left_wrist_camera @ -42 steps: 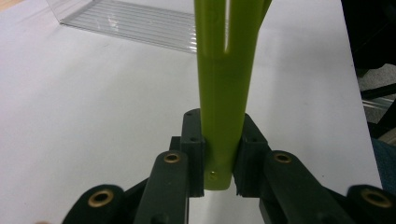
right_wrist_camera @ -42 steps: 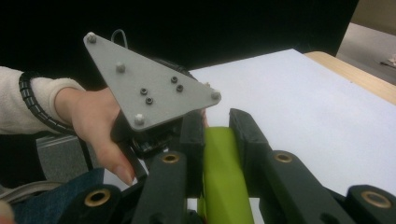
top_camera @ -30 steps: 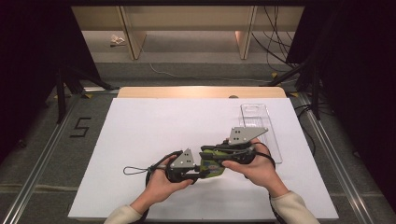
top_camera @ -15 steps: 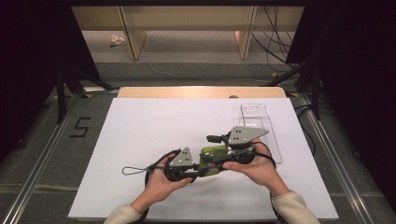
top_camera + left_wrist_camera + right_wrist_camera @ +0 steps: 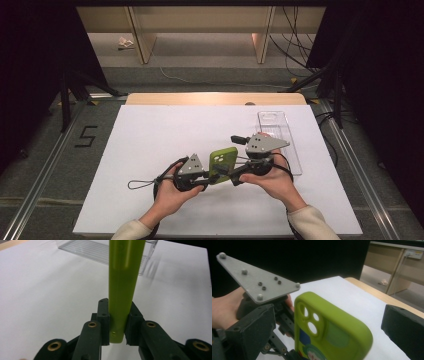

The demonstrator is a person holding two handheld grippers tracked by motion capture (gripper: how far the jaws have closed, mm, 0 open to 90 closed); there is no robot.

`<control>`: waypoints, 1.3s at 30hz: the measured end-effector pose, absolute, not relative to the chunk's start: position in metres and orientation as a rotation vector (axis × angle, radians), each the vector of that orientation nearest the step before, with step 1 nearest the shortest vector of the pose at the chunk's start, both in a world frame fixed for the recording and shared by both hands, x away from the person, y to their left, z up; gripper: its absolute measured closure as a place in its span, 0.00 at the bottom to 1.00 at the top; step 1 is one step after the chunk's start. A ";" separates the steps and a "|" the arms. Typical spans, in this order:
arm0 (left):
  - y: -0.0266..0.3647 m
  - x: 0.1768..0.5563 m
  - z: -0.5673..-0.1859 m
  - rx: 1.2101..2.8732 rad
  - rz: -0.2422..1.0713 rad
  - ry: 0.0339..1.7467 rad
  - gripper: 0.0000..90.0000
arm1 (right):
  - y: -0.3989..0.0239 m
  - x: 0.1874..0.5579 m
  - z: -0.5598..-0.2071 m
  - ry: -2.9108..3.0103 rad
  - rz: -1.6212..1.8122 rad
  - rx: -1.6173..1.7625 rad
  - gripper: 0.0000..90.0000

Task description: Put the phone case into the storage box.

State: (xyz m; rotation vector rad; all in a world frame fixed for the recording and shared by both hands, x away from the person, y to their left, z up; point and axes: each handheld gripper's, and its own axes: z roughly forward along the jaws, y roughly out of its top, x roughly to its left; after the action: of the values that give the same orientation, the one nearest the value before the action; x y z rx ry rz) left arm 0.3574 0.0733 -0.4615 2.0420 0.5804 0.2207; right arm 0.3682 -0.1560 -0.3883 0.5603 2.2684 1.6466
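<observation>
A lime-green phone case (image 5: 223, 161) with camera cut-outs stands on edge above the white table top (image 5: 150, 145). My left gripper (image 5: 117, 323) is shut on the case's lower edge, and the case (image 5: 123, 277) rises straight up between its jaws. In the high view the left gripper (image 5: 212, 175) sits just left of the case. My right gripper (image 5: 238, 157) faces the case from the right, open. In its own view the right gripper (image 5: 327, 322) has its jaws wide apart on either side of the case (image 5: 329, 335), not touching it.
A clear plastic tray (image 5: 277, 135) lies on the table's right side, just behind the right hand, and the same tray (image 5: 100, 250) appears beyond the case. The left gripper's grey plate (image 5: 259, 282) is close in front of the right gripper. A wooden strip (image 5: 215, 98) runs along the table's far edge.
The case has been tipped up from lying low between the grippers to standing more upright in the left gripper. The right gripper has drawn back slightly to the right.
</observation>
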 end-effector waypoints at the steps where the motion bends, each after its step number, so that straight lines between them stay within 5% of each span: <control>1: 0.074 0.358 -0.461 2.041 0.227 0.587 0.86 | -0.156 0.368 -0.389 2.262 1.646 0.568 0.00; 39: 0.072 0.367 -0.459 2.002 0.321 0.777 0.86 | -0.159 0.370 -0.397 2.112 1.627 0.739 0.00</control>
State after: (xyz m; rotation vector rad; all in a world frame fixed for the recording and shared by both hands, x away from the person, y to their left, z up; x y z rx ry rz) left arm 0.3668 0.0717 -0.4593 2.0019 0.7767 0.3207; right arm 0.3695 -0.1590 -0.3972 0.7395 2.1123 1.6274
